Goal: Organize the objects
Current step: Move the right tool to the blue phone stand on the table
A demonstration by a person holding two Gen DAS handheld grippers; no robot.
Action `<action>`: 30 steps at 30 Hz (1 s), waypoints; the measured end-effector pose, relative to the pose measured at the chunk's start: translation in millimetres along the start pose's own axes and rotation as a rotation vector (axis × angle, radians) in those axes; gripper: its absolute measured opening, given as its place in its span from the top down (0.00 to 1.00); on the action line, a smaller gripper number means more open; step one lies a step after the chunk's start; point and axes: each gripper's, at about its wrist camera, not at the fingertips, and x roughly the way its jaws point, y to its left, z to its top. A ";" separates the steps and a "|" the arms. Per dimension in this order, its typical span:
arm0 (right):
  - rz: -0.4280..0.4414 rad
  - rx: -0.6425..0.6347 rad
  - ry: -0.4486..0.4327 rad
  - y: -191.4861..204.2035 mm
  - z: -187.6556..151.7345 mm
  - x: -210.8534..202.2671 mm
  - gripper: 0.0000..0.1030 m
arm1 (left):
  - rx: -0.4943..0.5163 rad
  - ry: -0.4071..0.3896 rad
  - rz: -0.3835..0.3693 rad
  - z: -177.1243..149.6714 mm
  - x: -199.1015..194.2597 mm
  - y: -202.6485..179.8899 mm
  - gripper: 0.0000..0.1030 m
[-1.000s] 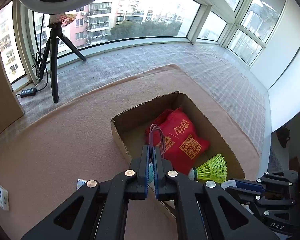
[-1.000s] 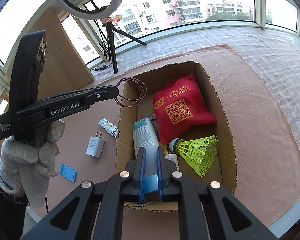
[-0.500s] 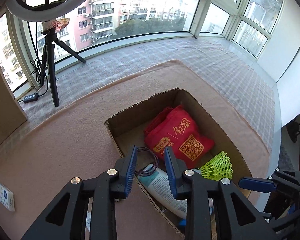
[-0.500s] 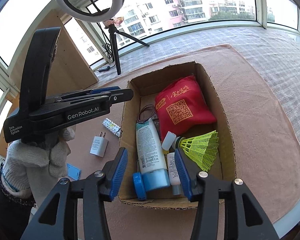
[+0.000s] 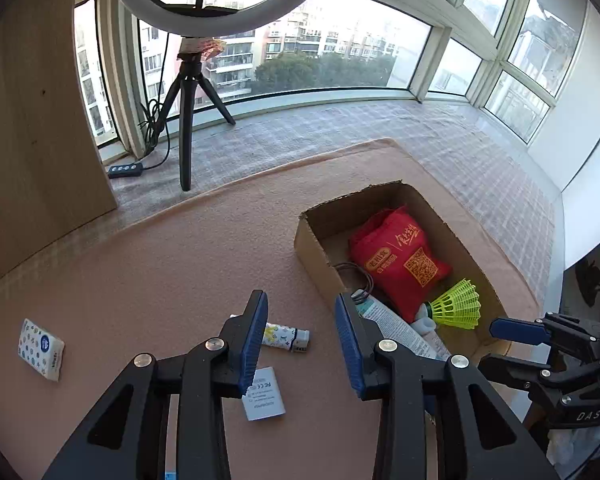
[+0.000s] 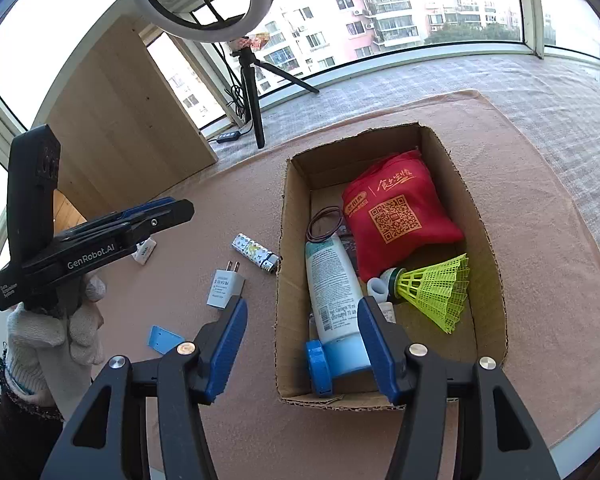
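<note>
**One box, five things inside**

In the box (image 6: 488,240) are seen one red bag (image 6: 396,208), one shuttlecock (image 6: 436,288), one tube (image 6: 334,292), one small bottle (image 6: 380,290) and one coiled band (image 6: 325,224). On the surface (image 6: 204,432) lie one lighter (image 6: 255,253), one charger (image 6: 225,289), one blue card (image 6: 165,341) and one tissue pack (image 5: 41,349). Both the left gripper (image 5: 301,334) and the right gripper (image 6: 302,346) are spread apart, empty.

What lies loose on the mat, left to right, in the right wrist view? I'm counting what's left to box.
Blue card → charger → lighter → box.
</note>
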 end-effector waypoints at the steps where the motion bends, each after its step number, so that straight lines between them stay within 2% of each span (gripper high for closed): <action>1: 0.007 -0.001 0.004 2.7 -0.8 1.1 0.48 | -0.025 -0.009 0.002 -7.8 -8.3 12.2 0.62; 8: 0.047 -0.038 0.035 30.6 -2.7 13.9 0.48 | -0.159 0.000 0.083 -72.4 -50.8 90.4 0.61; 12: 0.075 -0.072 0.055 52.5 -4.7 23.1 0.48 | -0.220 0.023 0.107 -107.7 -63.9 121.1 0.52; 15: 0.108 -0.092 0.082 68.6 -10.4 32.0 0.47 | -0.261 0.047 0.102 -135.8 -68.0 136.2 0.51; 22: 0.155 -0.137 0.149 102.0 -28.1 57.7 0.47 | -0.323 0.124 0.053 -191.6 -60.6 139.9 0.51; 30: 0.198 -0.184 0.230 134.2 -39.5 100.6 0.47 | -0.324 0.164 -0.018 -220.4 -51.7 126.5 0.51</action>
